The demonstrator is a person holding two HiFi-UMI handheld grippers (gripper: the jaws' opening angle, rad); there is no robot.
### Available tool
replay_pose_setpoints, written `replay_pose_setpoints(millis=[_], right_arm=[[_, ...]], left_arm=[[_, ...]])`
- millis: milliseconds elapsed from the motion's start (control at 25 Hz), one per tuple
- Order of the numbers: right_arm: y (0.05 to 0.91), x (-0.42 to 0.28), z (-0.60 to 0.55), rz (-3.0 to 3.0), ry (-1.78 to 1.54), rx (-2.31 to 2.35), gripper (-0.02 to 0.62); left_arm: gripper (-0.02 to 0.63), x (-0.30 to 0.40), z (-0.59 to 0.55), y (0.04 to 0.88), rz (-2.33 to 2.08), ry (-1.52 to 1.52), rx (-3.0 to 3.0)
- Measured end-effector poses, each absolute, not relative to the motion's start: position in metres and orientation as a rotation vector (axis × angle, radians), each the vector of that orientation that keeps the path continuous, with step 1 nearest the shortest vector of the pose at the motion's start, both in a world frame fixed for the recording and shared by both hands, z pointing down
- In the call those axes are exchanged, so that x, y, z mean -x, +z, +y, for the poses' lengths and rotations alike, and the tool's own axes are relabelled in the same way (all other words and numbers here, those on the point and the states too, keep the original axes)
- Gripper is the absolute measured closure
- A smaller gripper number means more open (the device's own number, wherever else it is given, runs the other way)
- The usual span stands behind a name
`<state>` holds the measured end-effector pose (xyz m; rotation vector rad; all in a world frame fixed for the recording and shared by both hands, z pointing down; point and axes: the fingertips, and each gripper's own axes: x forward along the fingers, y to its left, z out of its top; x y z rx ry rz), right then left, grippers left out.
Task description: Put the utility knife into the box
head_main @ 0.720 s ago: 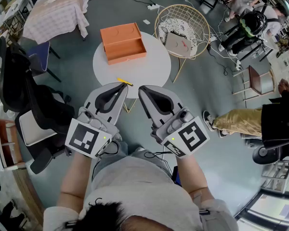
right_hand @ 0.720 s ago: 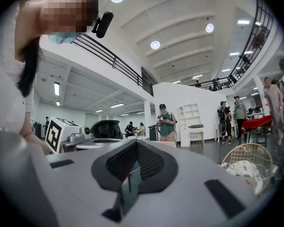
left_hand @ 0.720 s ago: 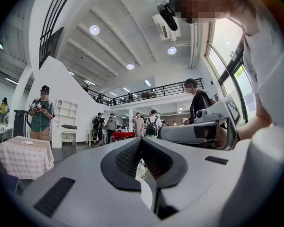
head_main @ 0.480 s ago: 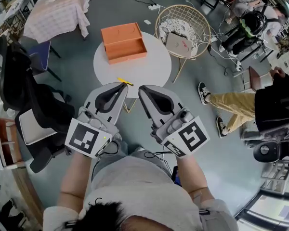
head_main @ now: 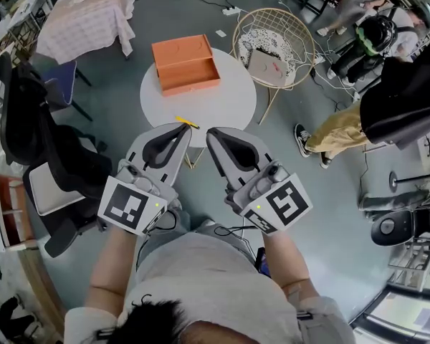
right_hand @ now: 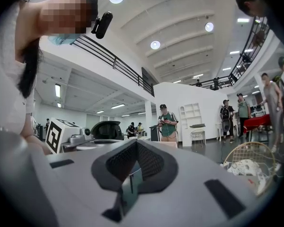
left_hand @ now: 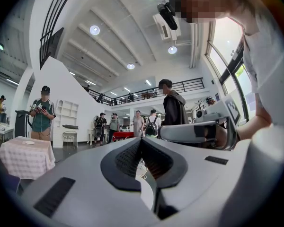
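Observation:
An open orange box [head_main: 185, 64] stands on the far left part of a round white table [head_main: 222, 99]. The yellow utility knife [head_main: 185, 122] lies at the table's near edge. My left gripper [head_main: 182, 127] and right gripper [head_main: 212, 131] are held side by side in front of my chest, short of the table. Both point forward and their tips end just before the knife. Each is shut with nothing between its fingers. The left gripper view shows my left gripper [left_hand: 141, 140] aimed level across the hall, as the right gripper view does for my right gripper [right_hand: 136, 142]; neither shows knife or box.
A wire chair [head_main: 274, 45] with a cushion stands right of the table. Black office chairs [head_main: 36, 131] crowd the left. A cloth-covered table [head_main: 86, 16] is at the back left. A person in tan trousers [head_main: 344, 131] walks at the right, and cables lie on the floor beyond.
The person in tan trousers at the right has walked farther up and to the right. Both grippers, the knife and the box stay where they were.

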<state>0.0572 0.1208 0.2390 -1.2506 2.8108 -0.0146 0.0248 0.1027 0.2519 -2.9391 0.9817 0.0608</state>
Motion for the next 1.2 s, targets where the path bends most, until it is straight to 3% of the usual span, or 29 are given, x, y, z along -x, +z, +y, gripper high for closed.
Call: replay_pose_setpoints(millis=[1200], right_arm=[[0.302,-0.027,0.014,2.905,-0.174,1.443,0.586]], left_arm=[[0.597,0.030,0.006,0.280,0.965,0.085,2.986]])
